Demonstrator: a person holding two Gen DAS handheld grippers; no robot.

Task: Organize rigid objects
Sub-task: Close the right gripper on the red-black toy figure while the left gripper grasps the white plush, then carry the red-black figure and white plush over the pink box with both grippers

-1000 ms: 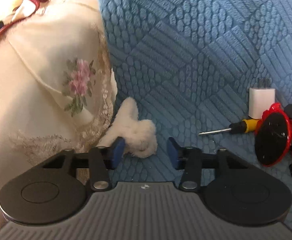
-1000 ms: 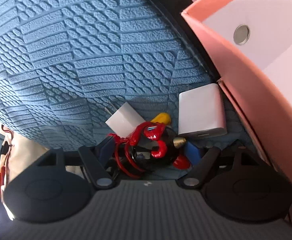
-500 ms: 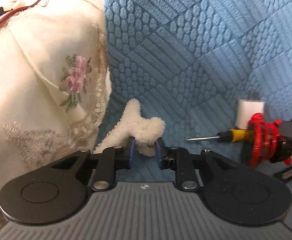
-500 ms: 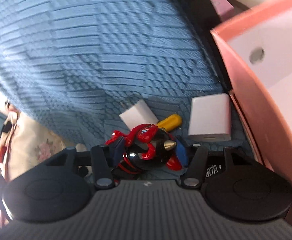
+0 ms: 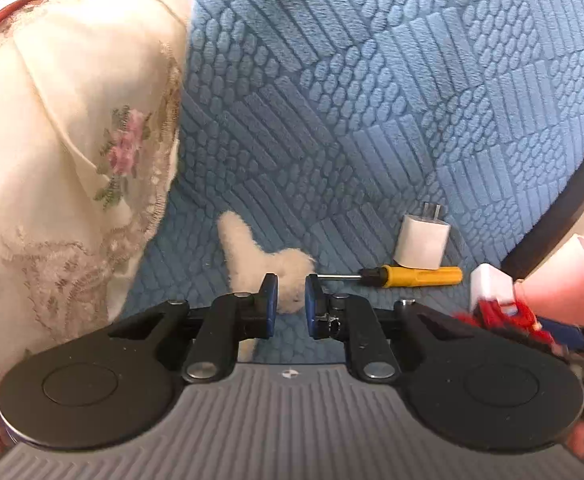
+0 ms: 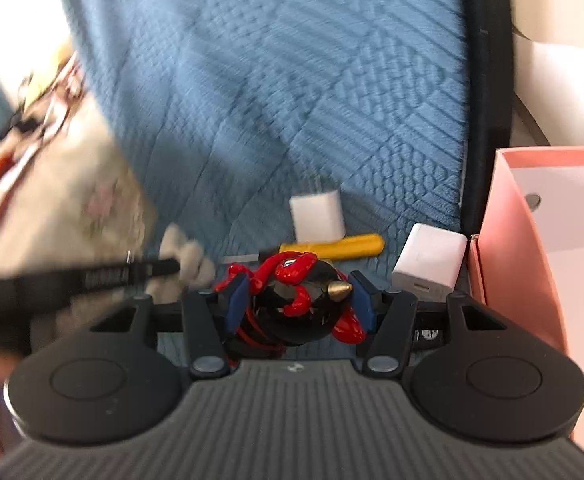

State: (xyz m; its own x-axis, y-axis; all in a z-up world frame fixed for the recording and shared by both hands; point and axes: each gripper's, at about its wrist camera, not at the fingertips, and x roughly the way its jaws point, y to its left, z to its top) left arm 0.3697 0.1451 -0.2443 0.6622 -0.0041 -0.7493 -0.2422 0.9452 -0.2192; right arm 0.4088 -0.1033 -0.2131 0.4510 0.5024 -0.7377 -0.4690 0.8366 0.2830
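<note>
While the left gripper (image 5: 291,300) pinches the fluffy white toy (image 5: 260,260) on the blue cover (image 5: 372,120), only the right wrist view shows the right gripper (image 6: 298,300) clamped on the red-and-black toy (image 6: 292,304), the pink box (image 6: 532,260) beyond

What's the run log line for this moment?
left hand-held gripper: shut on fluffy clip | right hand-held gripper: shut on red-black toy | pink box: alongside
</note>
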